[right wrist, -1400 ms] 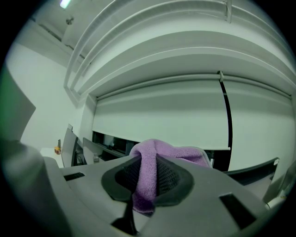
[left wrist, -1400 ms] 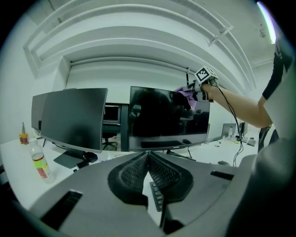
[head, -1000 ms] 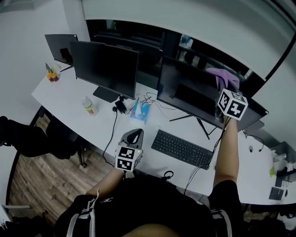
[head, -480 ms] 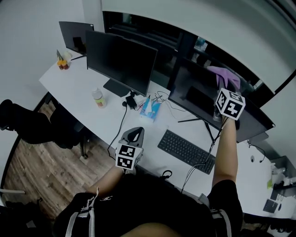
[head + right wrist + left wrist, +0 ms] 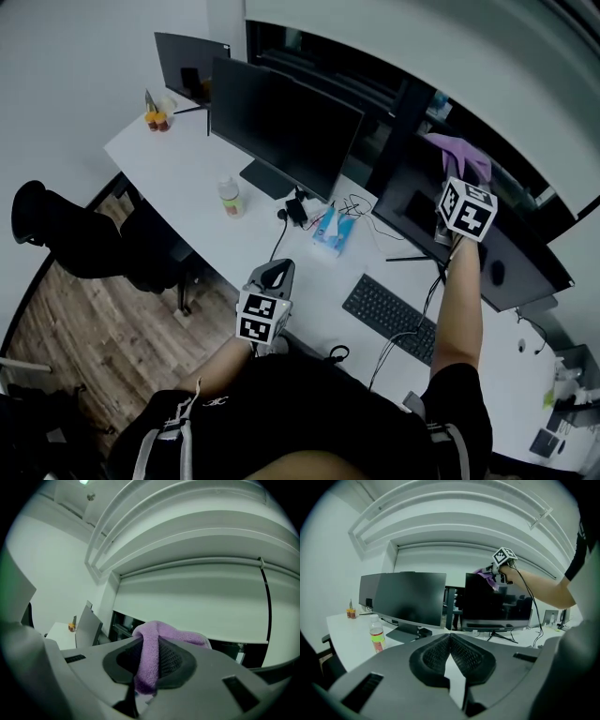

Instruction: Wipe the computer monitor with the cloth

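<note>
Desk [image 5: 178, 164]: long white top. It carries the screens, a keyboard [image 5: 398, 319] and a bottle [image 5: 231, 198].
Target monitor [image 5: 506, 609]: the right-hand one of the two large screens. It stands upright on its stand with its dark face toward the person, so the whole face is open to a wipe.
Neighbour monitor [image 5: 281, 127]: stands to the left of the target, apart from it, and no gripper is near it.
Right arm: stretched fully forward and up, probably to start at the screen's top edge and work down.
Cloth [image 5: 457, 156]: purple, bunched, at the target monitor's upper edge. Its free end bulges ahead of the jaws, so the fabric meets the screen rather than the plastic.
Right gripper [image 5: 149, 660]: jaws clenched on a fold of the cloth.
Left gripper [image 5: 270, 277]: held low at the near desk edge, out of the work. Its pads are pressed together with nothing between them.
</note>
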`<state>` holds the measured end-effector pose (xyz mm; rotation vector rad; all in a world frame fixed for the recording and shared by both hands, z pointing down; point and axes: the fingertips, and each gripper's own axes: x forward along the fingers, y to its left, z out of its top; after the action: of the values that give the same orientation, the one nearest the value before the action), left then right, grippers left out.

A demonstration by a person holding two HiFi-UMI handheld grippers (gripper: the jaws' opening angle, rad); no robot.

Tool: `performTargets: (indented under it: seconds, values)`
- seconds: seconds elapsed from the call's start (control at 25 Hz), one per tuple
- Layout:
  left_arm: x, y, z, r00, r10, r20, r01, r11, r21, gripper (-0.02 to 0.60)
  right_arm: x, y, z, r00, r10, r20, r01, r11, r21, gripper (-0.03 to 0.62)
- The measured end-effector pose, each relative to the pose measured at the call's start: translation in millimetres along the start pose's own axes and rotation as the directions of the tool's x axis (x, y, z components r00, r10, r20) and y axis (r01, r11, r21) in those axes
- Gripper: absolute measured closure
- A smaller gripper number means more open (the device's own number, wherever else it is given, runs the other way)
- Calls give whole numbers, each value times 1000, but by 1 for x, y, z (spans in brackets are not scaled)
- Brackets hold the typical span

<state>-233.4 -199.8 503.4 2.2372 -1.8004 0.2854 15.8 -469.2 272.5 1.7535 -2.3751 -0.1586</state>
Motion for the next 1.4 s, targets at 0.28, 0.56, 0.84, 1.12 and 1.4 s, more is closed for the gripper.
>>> performTargets:
  seconds: [0.28,0.56,0.84,1.12,1.4]
  values:
    - [-8,43,1,1000,18,9,-18,1000,-4,568,24,48,12,1000,12,10,-12,1000,4,516]
    - [-8,67,6,1000,-11,21,10,1000,7,568,45,83,22,1000,-5,22,5,1000,10,516]
    - [-7,81,6,999,-35,34,36,999,-4,568,69,129,17,998,53,-34,-54,999,-10,516]
    - [-1,94,3,998,-53,33,54,998,-19,568,82,132,0,998,-51,-20,52,999,14,517]
    - [10,99,2,996,-78,43,79,996,-32,568,83,131,-8,994,-105,-9,106,992,63,519]
